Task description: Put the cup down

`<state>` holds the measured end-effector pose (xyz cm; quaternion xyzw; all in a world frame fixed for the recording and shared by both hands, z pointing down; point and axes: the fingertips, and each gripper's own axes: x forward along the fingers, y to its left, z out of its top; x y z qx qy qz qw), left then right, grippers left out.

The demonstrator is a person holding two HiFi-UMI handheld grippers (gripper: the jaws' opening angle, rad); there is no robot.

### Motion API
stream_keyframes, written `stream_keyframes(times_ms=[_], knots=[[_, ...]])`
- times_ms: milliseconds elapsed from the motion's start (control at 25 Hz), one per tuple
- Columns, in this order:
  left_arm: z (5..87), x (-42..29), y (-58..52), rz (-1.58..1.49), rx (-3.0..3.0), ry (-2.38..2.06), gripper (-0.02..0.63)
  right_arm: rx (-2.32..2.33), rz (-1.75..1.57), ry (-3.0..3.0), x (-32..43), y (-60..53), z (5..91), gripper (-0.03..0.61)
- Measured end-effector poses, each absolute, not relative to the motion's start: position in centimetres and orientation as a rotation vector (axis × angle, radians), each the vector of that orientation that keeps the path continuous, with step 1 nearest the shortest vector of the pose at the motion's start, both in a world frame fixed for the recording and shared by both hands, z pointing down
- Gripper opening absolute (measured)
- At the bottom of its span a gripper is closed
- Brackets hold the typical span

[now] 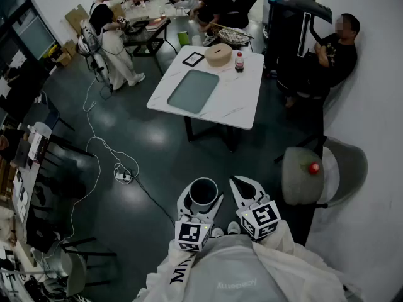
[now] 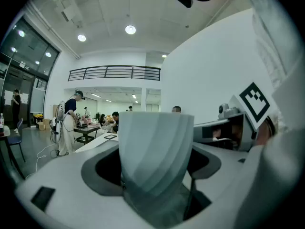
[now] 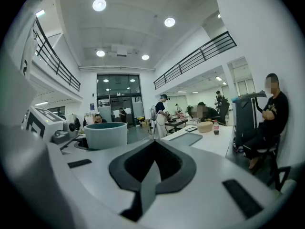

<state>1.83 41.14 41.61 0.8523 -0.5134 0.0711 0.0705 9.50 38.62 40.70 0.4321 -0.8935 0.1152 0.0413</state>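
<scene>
A grey cup (image 1: 204, 197) stands upright between the jaws of my left gripper (image 1: 203, 189), which is shut on its sides in mid-air over the dark floor. In the left gripper view the cup (image 2: 155, 156) fills the space between the dark pads (image 2: 102, 168). My right gripper (image 1: 242, 182) hangs close beside it on the right, jaws shut with nothing between them. The right gripper view shows its own pads (image 3: 164, 163) meeting at the tip, and the cup (image 3: 106, 133) off to the left. The white table (image 1: 242, 96) stands a few steps ahead.
On the table lie a grey mat (image 1: 192, 91), a tablet (image 1: 193, 58), a round beige box (image 1: 218, 54) and a bottle (image 1: 238, 61). A grey chair (image 1: 302, 178) with a small red thing on it stands at the right. A cable and power strip (image 1: 123, 176) lie on the floor at the left. Several people are around.
</scene>
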Motion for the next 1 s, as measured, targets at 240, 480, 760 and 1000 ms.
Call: stream_keyframes(times_ms=[240,480,760,1000], knots=[[41.2,2.0,41.4,0.211,2.562,-1.556,0.393,1.322,0.342,-2.746,9.7,38.8,40.0,0.006],[40.8,2.0,41.1,0.198,2.556,-1.589,0.393,1.320,0.345,-2.786,10.3,38.3,39.4,0.006],[40.6,1.7,40.8,0.193,2.528,-1.667,0.393,1.324,0.385,-2.814,11.6,37.5,39.6,0.006],[41.3,1.3,40.9,0.196,2.490,-1.700,0.393,1.302,0.416,-2.811,12.1,37.1,40.4,0.006]])
